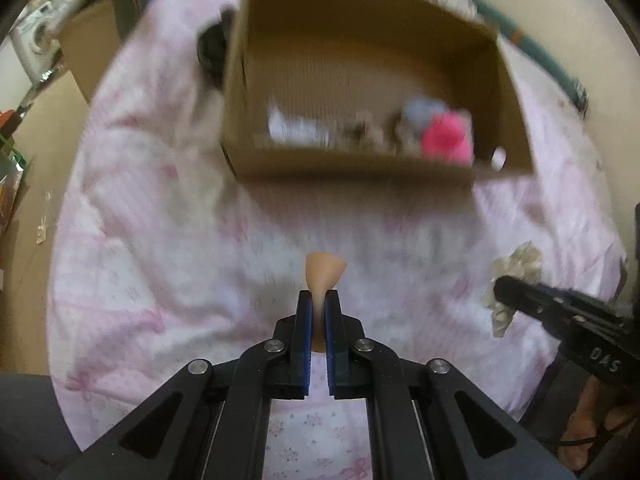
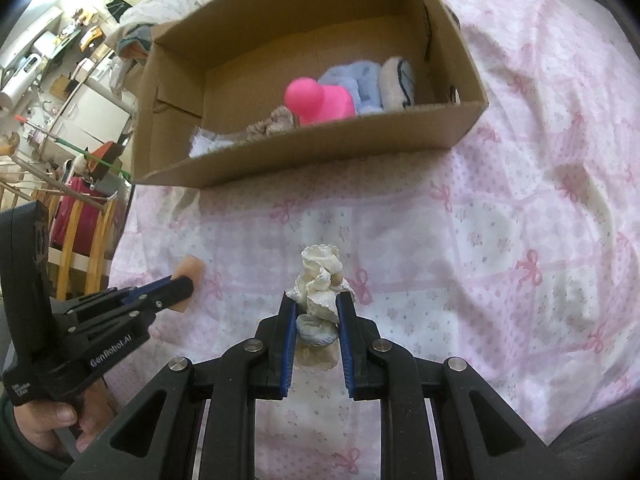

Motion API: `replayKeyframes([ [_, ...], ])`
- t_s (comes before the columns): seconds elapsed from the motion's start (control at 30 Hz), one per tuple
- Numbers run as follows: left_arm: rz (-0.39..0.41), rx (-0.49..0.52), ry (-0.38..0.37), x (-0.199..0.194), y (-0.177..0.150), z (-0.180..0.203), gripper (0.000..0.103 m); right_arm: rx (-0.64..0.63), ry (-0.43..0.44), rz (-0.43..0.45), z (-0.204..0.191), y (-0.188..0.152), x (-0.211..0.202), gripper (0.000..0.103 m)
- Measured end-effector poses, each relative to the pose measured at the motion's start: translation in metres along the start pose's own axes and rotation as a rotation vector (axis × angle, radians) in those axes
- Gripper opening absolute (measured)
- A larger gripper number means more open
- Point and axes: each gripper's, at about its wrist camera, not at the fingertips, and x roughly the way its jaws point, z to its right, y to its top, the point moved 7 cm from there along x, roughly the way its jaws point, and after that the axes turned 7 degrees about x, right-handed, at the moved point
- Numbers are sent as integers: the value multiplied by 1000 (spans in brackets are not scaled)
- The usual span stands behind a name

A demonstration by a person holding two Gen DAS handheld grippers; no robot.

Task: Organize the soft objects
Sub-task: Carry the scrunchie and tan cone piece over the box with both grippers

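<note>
Tightly squashed peach sponge in left tongs

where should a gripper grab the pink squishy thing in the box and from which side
Judging by the right wrist view, grip the pink toy at the narrower waist between its round bulb and wider base, coming down from above through the open top of the cardboard box. The near wall hides its lower part, and the blue cloth crowds its right side, so a sideways approach looks blocked.

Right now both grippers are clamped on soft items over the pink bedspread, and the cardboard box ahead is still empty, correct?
Not quite. The cardboard box is not empty: the right wrist view shows a pink toy, a blue cloth and other soft pieces inside. The left gripper and right gripper are clamped on soft items.
</note>
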Motion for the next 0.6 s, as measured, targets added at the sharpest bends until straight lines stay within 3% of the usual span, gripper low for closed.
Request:
replayKeyframes([
  [0.2, 148, -10, 20, -33, 21, -1, 6, -10, 46, 121, -7, 18, -27, 21],
  [0.37, 198, -17, 11, -48, 41, 3, 6, -47, 53, 185, -15, 32, -44, 21],
  [0.6, 264, 51, 18, -57, 95, 20, 6, -91, 79, 267, -21, 69, -57, 21],
])
